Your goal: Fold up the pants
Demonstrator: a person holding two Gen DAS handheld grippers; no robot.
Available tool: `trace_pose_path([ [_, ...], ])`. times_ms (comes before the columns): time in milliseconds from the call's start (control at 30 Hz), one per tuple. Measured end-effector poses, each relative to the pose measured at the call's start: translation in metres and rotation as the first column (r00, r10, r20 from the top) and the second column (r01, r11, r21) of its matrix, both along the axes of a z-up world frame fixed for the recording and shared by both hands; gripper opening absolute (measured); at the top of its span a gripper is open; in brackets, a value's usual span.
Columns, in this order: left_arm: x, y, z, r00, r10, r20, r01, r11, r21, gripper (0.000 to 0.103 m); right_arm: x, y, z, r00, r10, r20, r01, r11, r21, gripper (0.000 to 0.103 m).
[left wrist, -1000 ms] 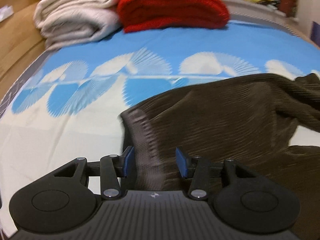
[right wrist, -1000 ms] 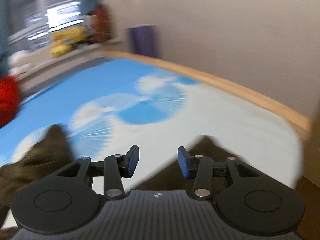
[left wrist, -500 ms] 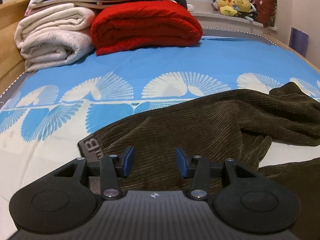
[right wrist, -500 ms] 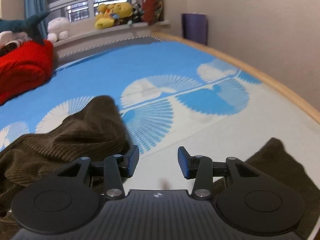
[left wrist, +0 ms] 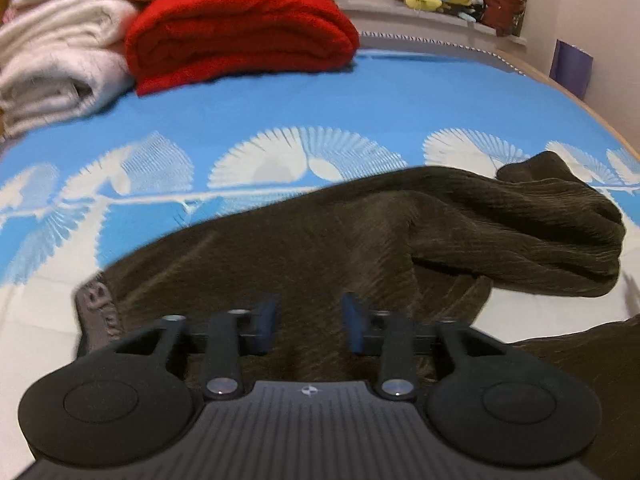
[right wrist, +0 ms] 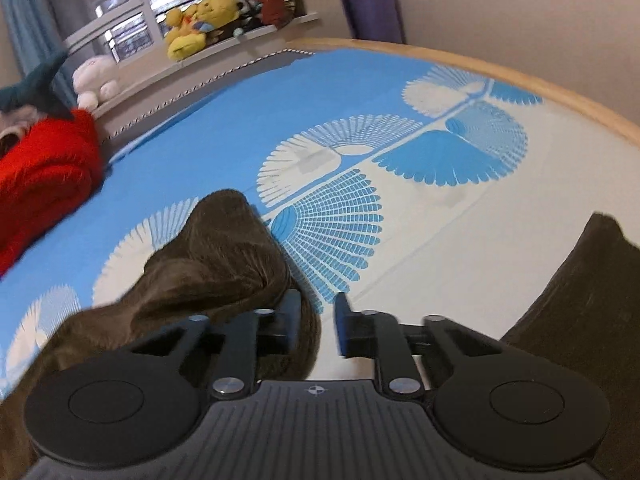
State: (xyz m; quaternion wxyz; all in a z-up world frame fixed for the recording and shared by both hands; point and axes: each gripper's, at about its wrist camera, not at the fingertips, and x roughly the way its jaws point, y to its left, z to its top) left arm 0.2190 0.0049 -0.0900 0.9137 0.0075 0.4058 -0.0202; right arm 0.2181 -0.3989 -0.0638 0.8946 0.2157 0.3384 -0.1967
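Note:
Dark brown corduroy pants [left wrist: 360,240] lie crumpled on the blue and white bed cover [left wrist: 280,100]. The grey waistband [left wrist: 96,312] shows at the left in the left wrist view. My left gripper [left wrist: 308,320] is open and hovers over the upper part of the pants. One leg is bunched into a heap [right wrist: 216,252] that shows in the right wrist view; the other leg end [right wrist: 592,288] lies at the right. My right gripper [right wrist: 316,320] is open, its left finger at the edge of the bunched leg.
A folded red blanket [left wrist: 240,32] and rolled white blankets [left wrist: 56,64] are stacked at the head of the bed. Plush toys [right wrist: 200,28] sit on the window ledge. A wooden bed rim [right wrist: 520,84] runs along the wall side.
My left gripper has shifted over the pants near the waistband, and the view is blurred by motion. My right gripper has moved left to the bunched leg and tilted.

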Motion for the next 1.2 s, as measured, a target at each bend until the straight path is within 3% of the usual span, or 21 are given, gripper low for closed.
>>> trace_pose_path([
  [100,0.006,0.003,-0.003,1.0,-0.002,-0.024,0.0,0.998,-0.069,0.014,0.005,-0.005,-0.01,1.0,-0.016,-0.018,0.016,0.999,0.036,0.015],
  [333,0.02,-0.006,-0.008,0.997,-0.068,-0.026,0.062,0.982,-0.179,0.015,0.018,-0.022,-0.035,0.999,-0.033,-0.02,0.036,0.987,0.159,0.019],
  [400,0.02,-0.016,-0.009,0.993,-0.12,-0.017,0.115,0.974,-0.194,0.017,0.022,-0.025,-0.044,0.999,-0.032,-0.027,0.036,0.982,0.187,0.025],
  [500,0.019,-0.033,-0.009,0.979,-0.202,0.01,0.2,0.958,-0.208,0.04,0.029,-0.032,-0.056,0.998,-0.05,-0.03,0.056,0.968,0.243,0.033],
  [567,0.018,-0.046,-0.011,0.967,-0.254,0.021,0.253,0.946,-0.202,0.05,0.034,-0.035,-0.066,0.999,-0.045,-0.029,0.052,0.956,0.289,0.038],
  [700,0.018,-0.07,-0.028,0.952,-0.306,-0.01,0.303,0.945,-0.126,0.051,0.046,-0.027,-0.071,1.0,-0.007,-0.03,0.014,0.964,0.265,0.039],
  [933,0.02,-0.088,-0.053,0.945,-0.323,-0.046,0.32,0.945,-0.067,0.05,0.056,-0.029,-0.077,1.0,-0.015,0.013,0.01,0.955,0.297,0.038],
  [967,0.02,-0.089,-0.055,0.943,-0.327,-0.055,0.324,0.944,-0.056,0.048,0.057,-0.029,-0.078,1.0,-0.012,0.016,0.007,0.955,0.296,0.038],
  [1067,0.025,-0.094,-0.066,0.943,-0.321,-0.094,0.327,0.943,0.06,0.022,0.063,-0.027,-0.078,1.0,0.003,0.022,-0.009,0.959,0.282,0.037],
  [1100,0.026,-0.093,-0.068,0.945,-0.312,-0.099,0.32,0.944,0.084,0.019,0.065,-0.026,-0.078,1.0,0.006,0.021,-0.012,0.96,0.28,0.031],
  [1133,0.027,-0.089,-0.068,0.949,-0.3,-0.101,0.308,0.949,0.07,0.018,0.068,-0.025,-0.078,1.0,0.014,0.017,-0.019,0.958,0.286,0.016],
  [1200,0.031,-0.081,-0.065,0.954,-0.279,-0.111,0.284,0.958,0.036,0.015,0.071,-0.021,-0.077,1.0,0.017,0.022,-0.023,0.954,0.298,0.011],
])
